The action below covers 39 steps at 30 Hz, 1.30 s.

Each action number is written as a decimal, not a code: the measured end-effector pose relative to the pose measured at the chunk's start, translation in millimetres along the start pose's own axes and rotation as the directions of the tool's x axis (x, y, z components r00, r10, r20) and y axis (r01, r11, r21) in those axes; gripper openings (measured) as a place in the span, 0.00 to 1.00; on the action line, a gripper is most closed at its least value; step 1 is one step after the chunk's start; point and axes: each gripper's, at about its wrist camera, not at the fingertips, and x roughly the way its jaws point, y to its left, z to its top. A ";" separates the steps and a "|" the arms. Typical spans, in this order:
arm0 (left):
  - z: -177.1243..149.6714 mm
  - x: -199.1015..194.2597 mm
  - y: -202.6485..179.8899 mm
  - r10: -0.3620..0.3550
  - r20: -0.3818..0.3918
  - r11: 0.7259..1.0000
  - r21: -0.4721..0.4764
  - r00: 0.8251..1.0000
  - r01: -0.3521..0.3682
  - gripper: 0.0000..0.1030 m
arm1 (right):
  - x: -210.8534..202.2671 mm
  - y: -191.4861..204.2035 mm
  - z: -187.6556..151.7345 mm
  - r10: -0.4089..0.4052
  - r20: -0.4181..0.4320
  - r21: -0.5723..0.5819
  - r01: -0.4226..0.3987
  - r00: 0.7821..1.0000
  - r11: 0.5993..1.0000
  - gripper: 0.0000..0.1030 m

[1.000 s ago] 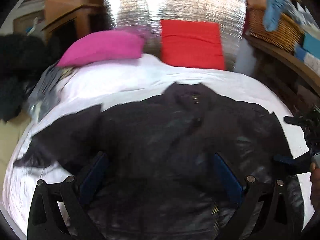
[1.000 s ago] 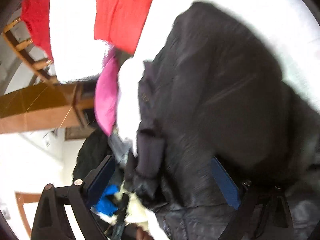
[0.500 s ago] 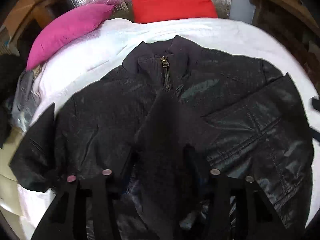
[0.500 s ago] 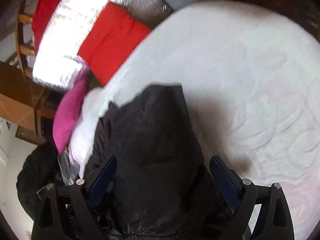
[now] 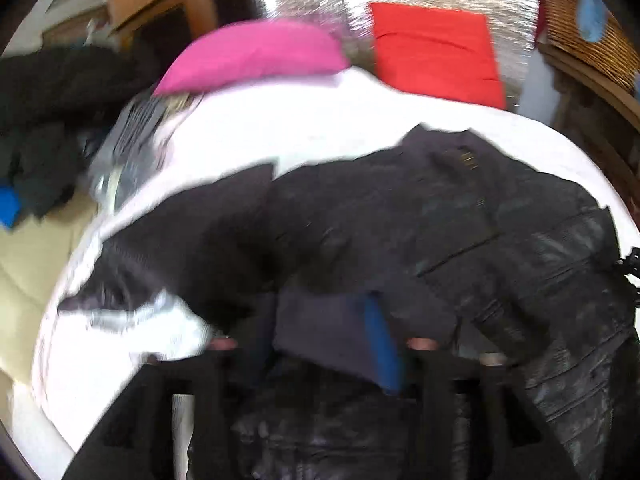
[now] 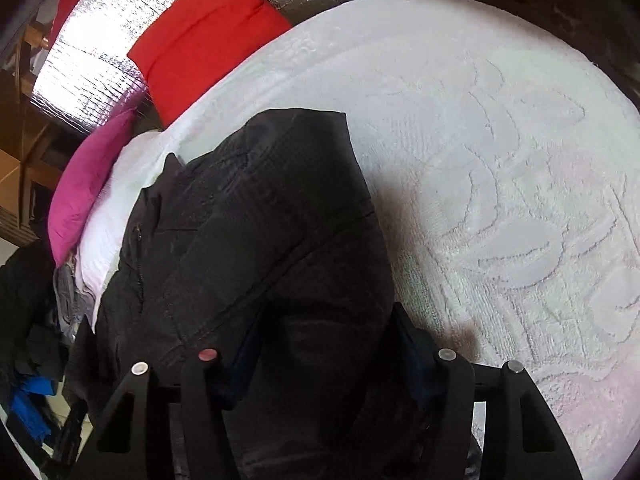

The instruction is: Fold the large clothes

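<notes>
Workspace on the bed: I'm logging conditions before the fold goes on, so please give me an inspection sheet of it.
Surface: white bedspread, mostly bare on one side.
Job's things: black jacket spread on it, zipped at the collar, one sleeve lying out to the side.
Clutter: pink pillow and red cushion at the bed's head; dark clothes pile beside the bed.
Grippers: left hand-held gripper opening, jacket fabric between its jaws; right hand-held gripper closing over a jacket fold.
Cables: nothing seen.
Surroundings: silver foil panel, wicker basket, wooden furniture.
</notes>
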 end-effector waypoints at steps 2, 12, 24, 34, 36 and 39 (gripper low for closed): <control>-2.9 6.1 7.9 -0.066 -0.031 0.997 -0.037 0.997 0.065 0.71 | 1.6 3.6 0.2 -0.010 0.001 0.002 0.010 1.000 1.000 0.65; -22.6 3.8 -10.4 0.136 0.073 0.973 0.176 0.988 -0.147 0.80 | 7.3 22.8 -2.0 -0.087 0.027 -0.091 0.089 0.996 0.992 0.75; -37.6 27.3 -24.3 0.104 0.122 0.941 0.308 0.987 -0.137 0.48 | 23.8 41.4 -0.6 -0.127 0.023 -0.119 0.129 0.992 0.985 0.87; -41.6 25.2 -32.8 0.099 0.140 0.934 0.330 0.985 -0.141 0.33 | 22.9 39.3 0.2 -0.112 0.008 -0.124 0.112 0.994 0.986 0.88; -43.0 24.6 -34.1 0.097 0.140 0.933 0.333 0.985 -0.139 0.28 | 21.1 39.0 0.8 -0.111 0.006 -0.121 0.111 0.994 0.986 0.86; -43.7 24.4 -36.2 0.098 0.143 0.930 0.339 0.985 -0.142 0.24 | 9.0 37.7 2.9 -0.114 0.039 -0.098 0.118 0.993 0.988 0.73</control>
